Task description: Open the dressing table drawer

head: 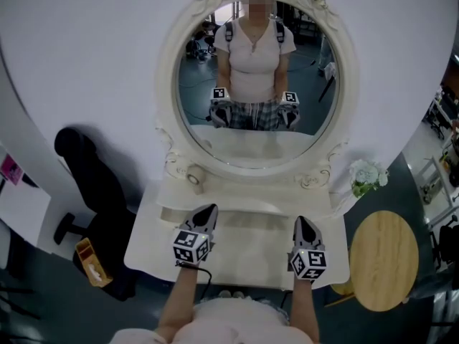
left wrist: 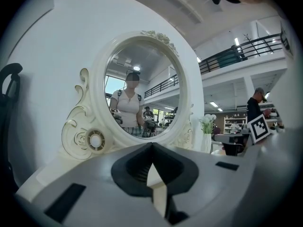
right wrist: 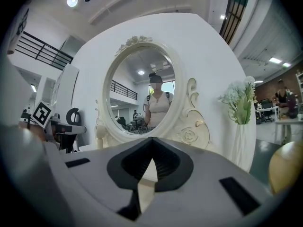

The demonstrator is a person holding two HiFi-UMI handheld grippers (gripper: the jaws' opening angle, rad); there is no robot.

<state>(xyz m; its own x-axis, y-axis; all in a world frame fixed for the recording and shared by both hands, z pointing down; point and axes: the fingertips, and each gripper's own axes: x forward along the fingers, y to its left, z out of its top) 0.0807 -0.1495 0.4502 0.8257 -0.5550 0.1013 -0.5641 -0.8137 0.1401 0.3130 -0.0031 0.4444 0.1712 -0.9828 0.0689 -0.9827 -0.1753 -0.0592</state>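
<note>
White curved wall panel [head: 86, 63] behind everything. Dressing table [head: 154, 242] sits against it, dead centre in the head view, white top, front edge under the person's forearms; the drawer front can't be made out from any view. Oval mirror [head: 247, 145] in an ornate cream frame stands upright on the table's back, reflecting the person and both marker cubes. Black chair [head: 90, 167] to the table's left, round wooden side table [head: 386, 260] to its right. 2 tongs over the table top, side by side, well apart, both pointing at the mirror: left tongs [head: 209, 209] jaws together, nothing between them; right tongs [head: 302, 222] same, tips meeting, empty. White flowers [head: 366, 176] beside the mirror's right foot.
</note>
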